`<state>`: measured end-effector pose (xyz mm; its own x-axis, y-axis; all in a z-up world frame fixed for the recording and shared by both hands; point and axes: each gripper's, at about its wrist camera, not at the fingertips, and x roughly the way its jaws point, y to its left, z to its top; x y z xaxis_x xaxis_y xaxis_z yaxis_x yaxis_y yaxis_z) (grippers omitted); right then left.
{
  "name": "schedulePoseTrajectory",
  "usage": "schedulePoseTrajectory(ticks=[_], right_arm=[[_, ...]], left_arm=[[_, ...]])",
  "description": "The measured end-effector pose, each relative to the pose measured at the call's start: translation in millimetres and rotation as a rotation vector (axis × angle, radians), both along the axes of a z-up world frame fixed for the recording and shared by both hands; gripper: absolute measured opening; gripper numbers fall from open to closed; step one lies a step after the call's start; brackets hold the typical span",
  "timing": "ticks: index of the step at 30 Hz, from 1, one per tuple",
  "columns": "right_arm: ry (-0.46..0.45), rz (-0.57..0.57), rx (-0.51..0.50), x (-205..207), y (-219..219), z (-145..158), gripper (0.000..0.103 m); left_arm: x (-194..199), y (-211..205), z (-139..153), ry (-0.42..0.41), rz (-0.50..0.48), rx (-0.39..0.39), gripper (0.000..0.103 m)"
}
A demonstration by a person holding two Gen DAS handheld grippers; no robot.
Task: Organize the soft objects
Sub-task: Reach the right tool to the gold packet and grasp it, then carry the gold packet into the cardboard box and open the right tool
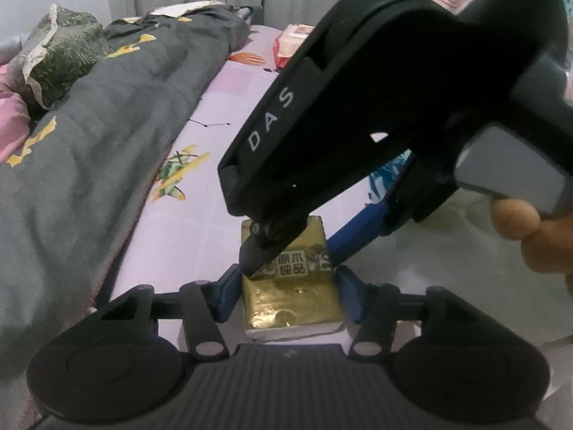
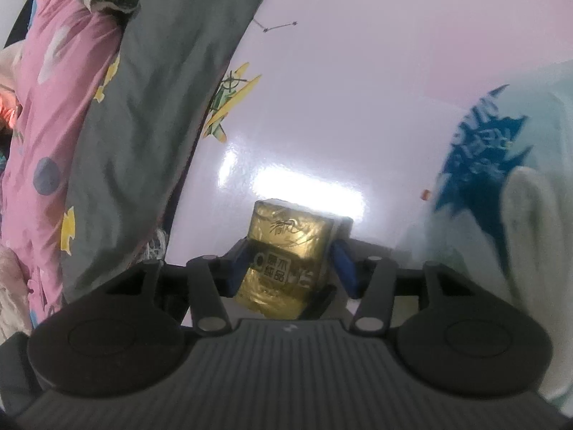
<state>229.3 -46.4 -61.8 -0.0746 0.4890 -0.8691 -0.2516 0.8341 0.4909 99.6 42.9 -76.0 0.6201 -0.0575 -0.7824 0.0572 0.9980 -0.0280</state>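
1. The left claw (image 1: pixel 288 286) is straddling a gold tissue pack (image 1: pixel 293 308), its blue fingers (image 1: pixel 229 294) pressing against the pack's two sides and gripping it.
2. The right claw (image 2: pixel 290 261) is reaching down onto the same pack from above, its fingers flanking it; I cannot tell whether they are squeezing or only touching.
3. A bare hand (image 1: pixel 530 236) is holding the right claw's handle.
4. The pack is lying flat on a bed, on a lilac sheet (image 1: pixel 200 222) printed with little aeroplanes.
5. A grey quilt (image 1: pixel 89 143) is lying bunched along the sheet, just left of the pack.
6. A red-and-white packet (image 1: pixel 292 41) is sitting at the far end of the bed.
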Motion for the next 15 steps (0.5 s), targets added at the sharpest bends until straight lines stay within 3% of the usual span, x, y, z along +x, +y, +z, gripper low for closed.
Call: schedulePoseTrajectory(ticks=[5,15], right_arm=[[-0.018,-0.02,0.039,-1,2,-1,0.055],[-0.058,-0.049,0.102,-9,-6,18,0.044]], left_arm=[[-2,3,2,-0.013,0.017,-0.009,0.055],[-9,1,27,-0.056,0.051,0.008,0.055]])
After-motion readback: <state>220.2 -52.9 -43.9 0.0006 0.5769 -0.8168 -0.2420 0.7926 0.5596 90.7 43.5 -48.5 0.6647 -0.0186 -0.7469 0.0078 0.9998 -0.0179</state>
